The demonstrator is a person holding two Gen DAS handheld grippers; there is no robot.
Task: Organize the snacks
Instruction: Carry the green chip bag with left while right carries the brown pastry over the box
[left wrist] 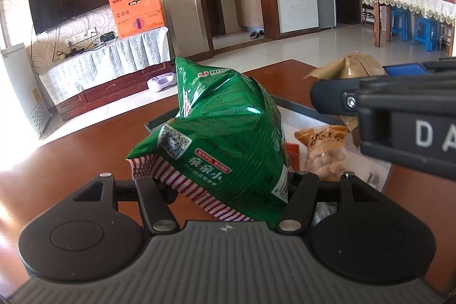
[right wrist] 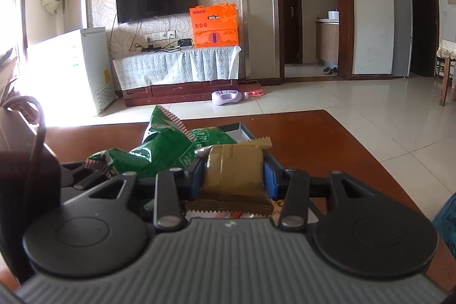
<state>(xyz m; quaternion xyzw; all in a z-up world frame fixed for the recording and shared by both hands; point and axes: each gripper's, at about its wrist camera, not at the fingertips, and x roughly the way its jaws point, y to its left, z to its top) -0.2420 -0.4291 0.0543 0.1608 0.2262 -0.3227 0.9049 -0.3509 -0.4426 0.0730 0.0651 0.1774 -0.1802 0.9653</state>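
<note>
Left wrist view: left tongs (left wrist: 225,184) clamp the green bag (left wrist: 225,130) above the tray (left wrist: 299,107); right tongs (right wrist: 234,175) pinch a brown packet (right wrist: 233,170), probably ready for sorting.

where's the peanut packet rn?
Left wrist view, right of centre: peanut packet lies in the tray, just right of the green bag the left gripper holds.

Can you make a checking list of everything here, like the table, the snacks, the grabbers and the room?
Surface: brown wooden table, glossy.
Job's things: green snack bag and tan snack packet, both gripped; peanut packet lying in the shallow tray.
Clutter: nothing seen on the table besides the snacks.
Grippers: left gripper shut on the green bag; right gripper shut on the tan packet.
Cables: wires under the TV.
Surroundings: orange box, purple bottle on the floor.
</note>
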